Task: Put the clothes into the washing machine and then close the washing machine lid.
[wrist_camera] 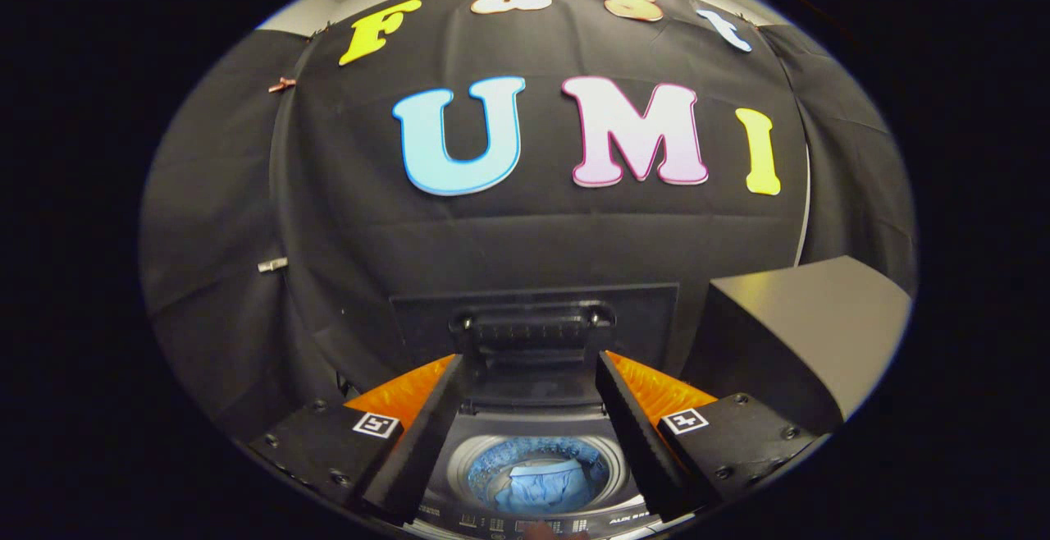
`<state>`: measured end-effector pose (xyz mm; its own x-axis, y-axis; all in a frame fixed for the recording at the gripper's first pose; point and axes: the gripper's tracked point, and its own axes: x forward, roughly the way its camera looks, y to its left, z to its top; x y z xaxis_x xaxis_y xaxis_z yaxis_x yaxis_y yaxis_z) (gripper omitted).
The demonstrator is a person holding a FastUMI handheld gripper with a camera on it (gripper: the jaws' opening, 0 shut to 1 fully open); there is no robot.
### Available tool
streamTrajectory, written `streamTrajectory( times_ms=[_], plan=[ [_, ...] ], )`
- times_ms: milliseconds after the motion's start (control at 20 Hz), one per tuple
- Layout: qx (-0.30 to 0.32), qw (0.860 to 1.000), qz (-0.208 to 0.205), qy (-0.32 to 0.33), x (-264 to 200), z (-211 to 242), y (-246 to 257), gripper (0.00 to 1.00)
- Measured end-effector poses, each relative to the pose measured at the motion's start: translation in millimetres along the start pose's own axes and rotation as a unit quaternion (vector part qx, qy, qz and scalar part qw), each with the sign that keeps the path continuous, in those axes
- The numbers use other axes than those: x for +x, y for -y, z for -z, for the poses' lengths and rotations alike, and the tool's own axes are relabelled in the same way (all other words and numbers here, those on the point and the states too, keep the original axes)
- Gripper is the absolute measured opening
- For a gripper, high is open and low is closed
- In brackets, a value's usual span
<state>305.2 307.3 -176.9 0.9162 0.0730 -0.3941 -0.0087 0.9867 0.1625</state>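
A: Between the fingers and a little below them, we see the washing machine (533, 441), a small top-loading unit with a dark body. Its round drum opening has a pale rim and a blue, perforated wall.

B: Inside the drum, we note the clothes (537, 482): a light blue garment, crumpled, with a lighter band across its upper edge.

A: At the far side of the opening, we find the lid (533, 331) raised upright against the black cloth wall, a ribbed handle on its face.

B: We read the gripper (529, 380) as spread apart, its fingers holding nothing.

A: To the right of the machine, near the right finger, stands a dark box (808, 327).
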Motion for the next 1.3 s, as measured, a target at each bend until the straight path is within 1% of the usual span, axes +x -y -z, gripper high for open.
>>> streamTrajectory(
  times_ms=[250, 350, 550, 700, 900, 950, 1150, 1200, 1300],
  plan=[
    [-0.038, 0.998, -0.010, 0.053, 0, -49, 10, 1.00],
    [-0.042, 0.997, -0.016, 0.062, 4, -59, 10, 1.00],
    [-0.041, 0.996, -0.011, 0.080, 25, -84, 22, 1.00],
    [-0.034, 0.997, -0.008, 0.075, 51, -90, 30, 1.00],
    [-0.051, 0.997, 0.001, 0.061, 92, -87, 40, 1.00],
    [-0.048, 0.997, -0.003, 0.058, 103, -86, 40, 1.00],
    [-0.035, 0.999, -0.005, 0.004, 148, -63, 38, 1.00],
    [-0.035, 0.999, 0.001, -0.014, 158, -55, 39, 1.00],
    [-0.035, 0.999, 0.001, -0.039, 170, -43, 40, 1.00]
  ],
)
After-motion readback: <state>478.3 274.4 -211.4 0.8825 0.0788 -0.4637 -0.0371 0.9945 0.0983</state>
